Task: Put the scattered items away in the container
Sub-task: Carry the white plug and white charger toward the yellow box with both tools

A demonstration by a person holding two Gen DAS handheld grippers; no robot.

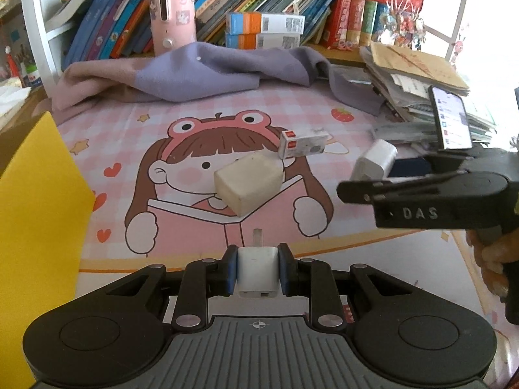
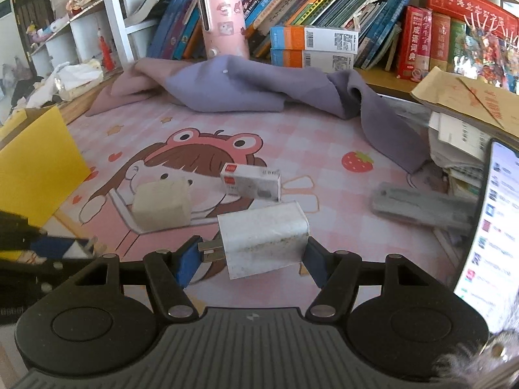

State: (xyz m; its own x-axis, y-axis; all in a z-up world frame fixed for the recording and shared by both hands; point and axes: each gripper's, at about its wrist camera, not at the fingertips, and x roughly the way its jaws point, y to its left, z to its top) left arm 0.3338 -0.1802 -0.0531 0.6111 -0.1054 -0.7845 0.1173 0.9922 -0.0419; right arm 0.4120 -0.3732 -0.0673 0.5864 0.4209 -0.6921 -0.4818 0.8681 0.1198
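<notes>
Counting two gripped chargers [image 1: 258, 270], two loose items [image 1: 248, 183]

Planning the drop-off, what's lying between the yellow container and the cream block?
Nothing; in the right wrist view only bare pink mat separates the yellow container from the cream block.

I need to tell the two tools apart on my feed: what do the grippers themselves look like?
Both match: the left gripper and right gripper have black linkage arms with silver pivot bolts, blue finger pads, and a grey ribbed body between round black housings. Seen side-on, the right one bears raised "DAS" lettering.
</notes>
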